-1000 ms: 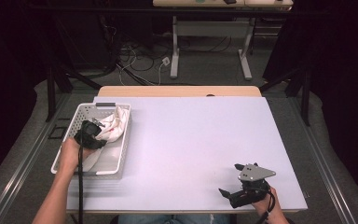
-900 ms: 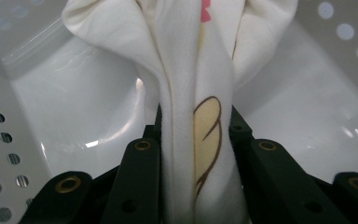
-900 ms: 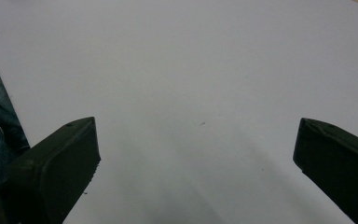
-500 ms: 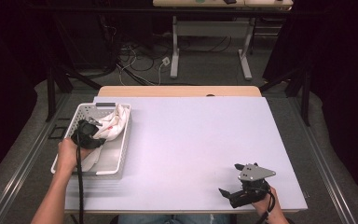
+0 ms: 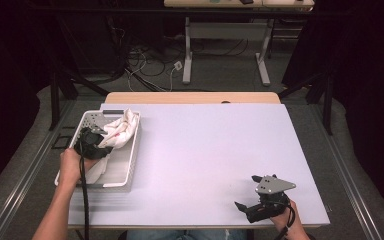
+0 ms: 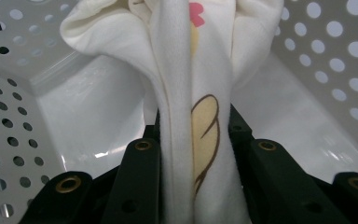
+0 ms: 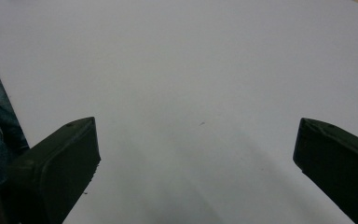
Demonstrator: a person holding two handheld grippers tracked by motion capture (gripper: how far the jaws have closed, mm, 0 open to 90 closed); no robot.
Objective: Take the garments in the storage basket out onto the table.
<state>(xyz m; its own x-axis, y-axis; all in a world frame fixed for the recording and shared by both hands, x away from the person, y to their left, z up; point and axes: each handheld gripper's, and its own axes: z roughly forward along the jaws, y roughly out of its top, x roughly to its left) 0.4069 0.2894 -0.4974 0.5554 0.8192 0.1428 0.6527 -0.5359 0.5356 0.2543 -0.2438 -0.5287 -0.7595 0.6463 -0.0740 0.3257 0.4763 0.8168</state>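
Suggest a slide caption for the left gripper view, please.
Left gripper clamps a cream printed cloth inside the perforated basket.

Both forearms were bare, with no sleeve in sight. The left gripper (image 5: 94,145) was black, and a black cable ran from it back along the forearm. In the left gripper view its fingers (image 6: 140,182) were matte black moulded bars set with brass-coloured eyelets. The right gripper (image 5: 254,206) was black too, topped by a grey three-cornered plate with small dark holes, its cable looping at the wrist. Its fingers (image 7: 58,163) ended in blunt, blocky black pads. Beside them showed what was probably blue denim on the person's leg.
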